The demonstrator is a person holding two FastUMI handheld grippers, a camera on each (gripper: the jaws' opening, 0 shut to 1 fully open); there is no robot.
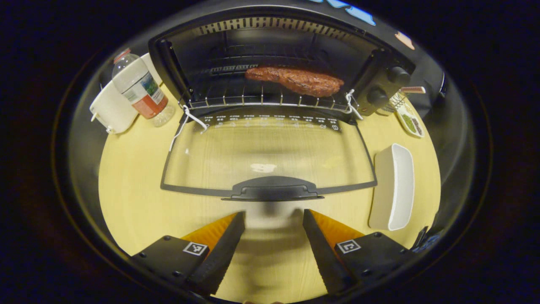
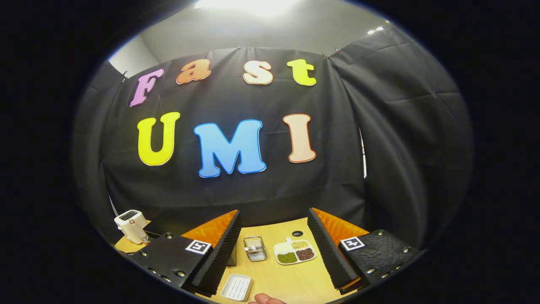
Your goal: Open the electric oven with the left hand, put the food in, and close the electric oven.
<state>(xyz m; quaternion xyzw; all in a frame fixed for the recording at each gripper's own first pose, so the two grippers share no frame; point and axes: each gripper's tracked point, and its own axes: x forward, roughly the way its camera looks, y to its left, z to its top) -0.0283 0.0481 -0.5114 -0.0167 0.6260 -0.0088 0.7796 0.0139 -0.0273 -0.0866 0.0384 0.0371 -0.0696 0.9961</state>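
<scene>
- Left gripper [image 1: 273, 219] hovering, jaws spread, just short of oven door [image 1: 270, 156] handle; nothing blocking.
- Food [image 1: 295, 80] lying on oven [image 1: 270, 55] rack, 12 o'clock.
- Water bottle [image 1: 139, 90] at 10, white dish [image 1: 394, 185] at 3.
- Right gripper [image 2: 274, 236] pointing at wall, jaws spread, holding nothing; sectioned plate [image 2: 295, 252] lying beyond fingers.

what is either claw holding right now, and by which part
Nothing. The left claw is open just short of the oven door handle; the right claw is open in the air.

Both hand-held grippers sat wide open, holding nothing.
Left hand-held gripper [image 1: 273, 236] pointed low and level, fingers spread; right hand-held gripper [image 2: 274, 240] was tipped upward, fingers equally apart.
</scene>
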